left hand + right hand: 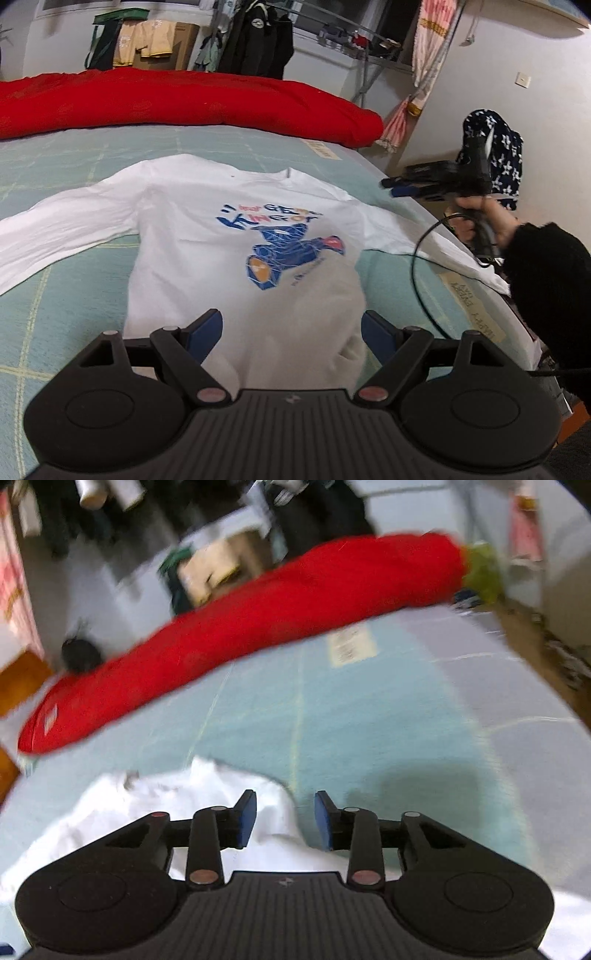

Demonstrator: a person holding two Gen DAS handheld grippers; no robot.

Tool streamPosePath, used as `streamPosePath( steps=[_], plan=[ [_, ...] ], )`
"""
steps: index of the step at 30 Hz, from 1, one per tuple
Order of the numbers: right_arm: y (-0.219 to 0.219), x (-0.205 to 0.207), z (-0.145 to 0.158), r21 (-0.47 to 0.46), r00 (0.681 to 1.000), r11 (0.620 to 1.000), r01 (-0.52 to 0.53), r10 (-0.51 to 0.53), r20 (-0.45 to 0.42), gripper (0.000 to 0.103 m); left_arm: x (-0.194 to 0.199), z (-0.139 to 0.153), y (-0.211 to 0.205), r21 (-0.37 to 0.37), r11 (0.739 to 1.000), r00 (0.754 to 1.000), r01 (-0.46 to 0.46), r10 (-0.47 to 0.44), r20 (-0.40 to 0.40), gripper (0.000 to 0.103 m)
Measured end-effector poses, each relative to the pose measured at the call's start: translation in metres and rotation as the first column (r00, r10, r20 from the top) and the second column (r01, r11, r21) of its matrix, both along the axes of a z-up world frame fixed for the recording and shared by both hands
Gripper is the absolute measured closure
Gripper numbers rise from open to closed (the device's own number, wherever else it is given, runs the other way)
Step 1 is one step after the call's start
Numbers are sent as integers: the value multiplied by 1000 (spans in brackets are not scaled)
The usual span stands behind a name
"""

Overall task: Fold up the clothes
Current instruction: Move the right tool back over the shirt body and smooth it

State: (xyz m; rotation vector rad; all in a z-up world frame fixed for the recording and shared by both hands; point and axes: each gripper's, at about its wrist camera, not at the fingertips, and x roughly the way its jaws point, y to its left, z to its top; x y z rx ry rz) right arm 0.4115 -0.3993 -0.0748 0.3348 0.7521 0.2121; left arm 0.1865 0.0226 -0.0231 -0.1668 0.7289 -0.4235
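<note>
A white long-sleeved shirt with a blue printed figure lies face up on the pale green bed sheet, both sleeves spread out. My left gripper hovers open over the shirt's lower hem, and nothing is between its blue pads. At the bed's right edge a hand in a black sleeve holds my right gripper above the right sleeve. In the blurred right wrist view my right gripper stands open above a rumpled part of the white shirt, gripping nothing.
A rolled red quilt lies across the far side of the bed. Behind it are a rack of dark jackets and a cardboard box. A star-patterned blue cloth hangs at right. A black cable loops over the bed's right edge.
</note>
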Motion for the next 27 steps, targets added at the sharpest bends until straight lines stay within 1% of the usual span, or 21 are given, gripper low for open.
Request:
streamPosePath(
  steps=[2,3,5,6,7,8,11,13,18,19,20,24,27],
  plan=[
    [14,21,-16,-35,998,998,-48,47,-47,63,5,-3,3,3,1000,1000,-3,3,-7,21],
    [19,26,-22,-62,996,996,-62,58,-64,63,7,-4,4,3,1000,1000,-2,2,-9,21],
    [24,32,-35,-78,991,992,-97,89,-99,63,11,-7,6,0,1000,1000,2,-2,-11,21],
    [27,31,-39,-98,989,989,-113,103,-102,66,13,-9,7,-2,1000,1000,2,-2,-13,21],
    [33,31,-41,-146,989,982,-122,108,-100,90,15,-10,7,-2,1000,1000,0,0,-16,21],
    [36,32,-40,-180,989,975,-130,114,-97,98,17,-12,8,-3,1000,1000,-2,2,-18,21],
    [37,39,-36,-196,994,976,-99,89,-60,98,21,-16,8,-4,1000,1000,-10,10,-26,21],
    [36,50,-31,-187,996,979,-79,72,-44,98,21,-18,9,-7,1000,999,-13,12,-31,21],
    [31,68,-32,-189,999,982,-8,-2,-52,97,19,-20,14,-7,1000,999,-22,21,-34,21],
    [26,62,-30,-167,999,986,6,-13,-41,94,18,-19,15,-8,1000,999,-22,21,-31,21],
    [21,53,-25,-153,999,988,26,-30,-22,87,17,-18,17,-8,1000,999,-22,22,-29,21],
    [-5,4,-9,-65,996,995,82,-80,37,83,15,-16,17,-15,1000,1000,-20,19,-21,21],
    [-27,-34,-20,-44,993,992,116,-117,-10,78,13,-16,12,-21,1000,1000,-4,4,-20,21]
  ],
)
